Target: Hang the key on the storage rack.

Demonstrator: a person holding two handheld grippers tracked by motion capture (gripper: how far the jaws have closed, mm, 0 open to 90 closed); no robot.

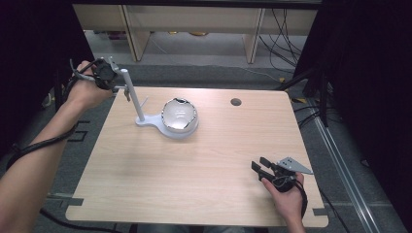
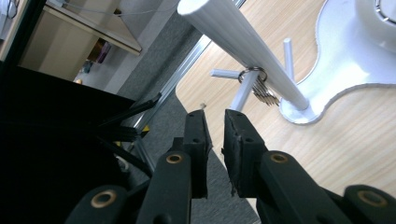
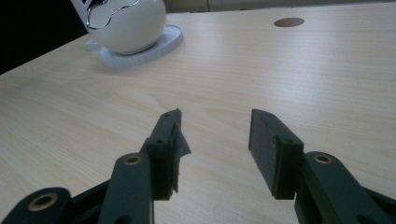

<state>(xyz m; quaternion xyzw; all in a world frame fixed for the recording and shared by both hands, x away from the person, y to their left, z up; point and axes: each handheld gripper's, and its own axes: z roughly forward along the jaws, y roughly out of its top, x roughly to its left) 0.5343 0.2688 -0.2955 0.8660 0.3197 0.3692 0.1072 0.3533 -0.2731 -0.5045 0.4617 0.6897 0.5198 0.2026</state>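
Two tools are at work around one white stand (image 1: 145, 119), which sits toward the far left of the worktop (image 1: 194, 165). The stand has a tall slanted post (image 2: 243, 51) with short pegs low on it, and its flat base widens to carry a glossy white egg-shaped bowl with a chrome jagged rim (image 1: 179, 116), just right of the post. A key ring with a few keys (image 2: 261, 88) hangs on a peg close to the foot of the post, probably because that peg is there to keep keys off the worktop and easy to find.

The left tool (image 1: 114, 77) is held up beside the top of the post, at the stand's far-left side; in its own view (image 2: 214, 135) the jaws are nearly together with a slim gap and nothing between them. It looks aimed down the post toward the keys, which would suit either reaching for the ring or drawing away from it (I cannot tell which).

The right tool (image 1: 262, 167) rests well to the right of the stand and nearer the person, jaws spread wide and empty (image 3: 215, 149), likely parked out of the way.

No brand, label or writing is readable anywhere
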